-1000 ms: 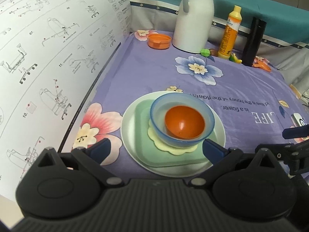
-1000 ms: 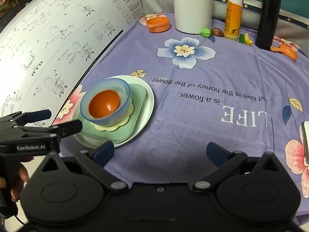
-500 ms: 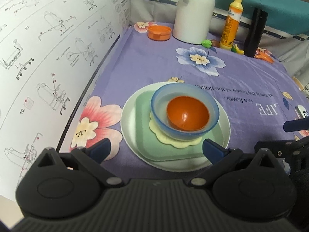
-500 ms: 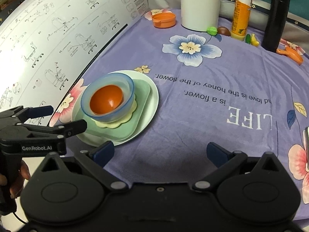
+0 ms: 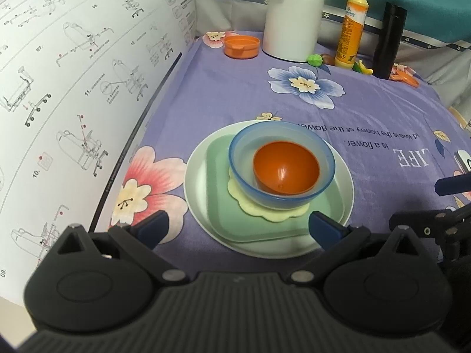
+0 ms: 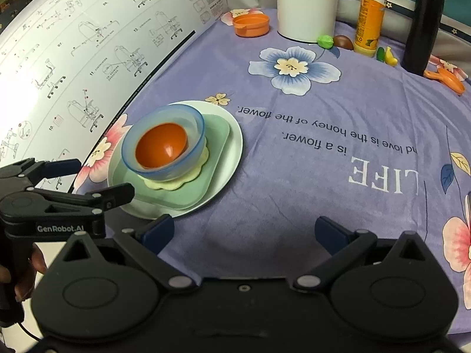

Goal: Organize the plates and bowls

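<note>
A stack sits on the purple flowered cloth: a round pale plate [image 5: 348, 189], a green square plate [image 5: 217, 206], a cream scalloped plate [image 5: 273, 213], a clear blue bowl [image 5: 241, 161] and an orange bowl [image 5: 285, 170] nested inside. The same stack shows in the right wrist view, orange bowl [image 6: 162, 147] on top. My left gripper [image 5: 240, 228] is open and empty just in front of the stack. My right gripper [image 6: 244, 232] is open and empty over bare cloth to the right of the stack. The left gripper also shows in the right wrist view [image 6: 88, 179].
A small orange dish [image 5: 241, 46], a white jug [image 5: 291, 17], a yellow bottle [image 5: 351, 26] and a black flask [image 5: 388, 41] stand along the back edge. Small toy fruits [image 6: 325, 41] lie beside them. A large instruction sheet [image 5: 73, 88] curves up on the left.
Both grippers have drawn back slightly from the stack and stay open. The stack has not moved.
</note>
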The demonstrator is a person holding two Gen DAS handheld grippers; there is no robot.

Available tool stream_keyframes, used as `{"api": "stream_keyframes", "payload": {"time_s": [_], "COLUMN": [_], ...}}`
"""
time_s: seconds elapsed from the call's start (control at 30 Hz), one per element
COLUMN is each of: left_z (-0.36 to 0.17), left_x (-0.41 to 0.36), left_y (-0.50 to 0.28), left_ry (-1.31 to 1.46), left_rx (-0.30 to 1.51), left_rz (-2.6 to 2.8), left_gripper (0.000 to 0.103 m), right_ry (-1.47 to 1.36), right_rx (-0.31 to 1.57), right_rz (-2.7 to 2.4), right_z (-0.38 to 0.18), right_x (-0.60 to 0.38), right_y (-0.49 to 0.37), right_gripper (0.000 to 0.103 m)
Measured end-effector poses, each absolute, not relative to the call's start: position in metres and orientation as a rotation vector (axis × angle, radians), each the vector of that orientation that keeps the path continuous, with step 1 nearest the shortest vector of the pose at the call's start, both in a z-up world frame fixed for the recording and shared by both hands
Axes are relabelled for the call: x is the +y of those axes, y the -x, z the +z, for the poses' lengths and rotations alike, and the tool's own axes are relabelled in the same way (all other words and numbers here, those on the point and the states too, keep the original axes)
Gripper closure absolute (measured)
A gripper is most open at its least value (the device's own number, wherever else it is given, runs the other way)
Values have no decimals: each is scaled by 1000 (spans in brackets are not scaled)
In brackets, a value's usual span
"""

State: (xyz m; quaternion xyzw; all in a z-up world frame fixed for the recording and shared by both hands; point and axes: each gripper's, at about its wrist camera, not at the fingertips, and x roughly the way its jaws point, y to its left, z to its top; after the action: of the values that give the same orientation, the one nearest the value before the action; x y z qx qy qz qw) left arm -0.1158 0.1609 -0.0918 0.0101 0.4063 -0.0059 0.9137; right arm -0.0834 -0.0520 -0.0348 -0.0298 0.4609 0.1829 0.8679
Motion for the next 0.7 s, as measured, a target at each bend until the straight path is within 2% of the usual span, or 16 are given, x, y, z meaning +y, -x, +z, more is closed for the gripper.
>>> {"api": "stream_keyframes", "payload": {"time_s": [0.7], "left_z": [-93], "left_x": [163], "left_y": [116], "left_ry": [-29], "left_rx": [844], "left_rz": [-11], "left_gripper": [0], "right_ry": [77], "right_rx": [979], "right_rz": [372], "right_z": [-37], "right_x": [-49], "right_y": [86], "right_gripper": [0]}}
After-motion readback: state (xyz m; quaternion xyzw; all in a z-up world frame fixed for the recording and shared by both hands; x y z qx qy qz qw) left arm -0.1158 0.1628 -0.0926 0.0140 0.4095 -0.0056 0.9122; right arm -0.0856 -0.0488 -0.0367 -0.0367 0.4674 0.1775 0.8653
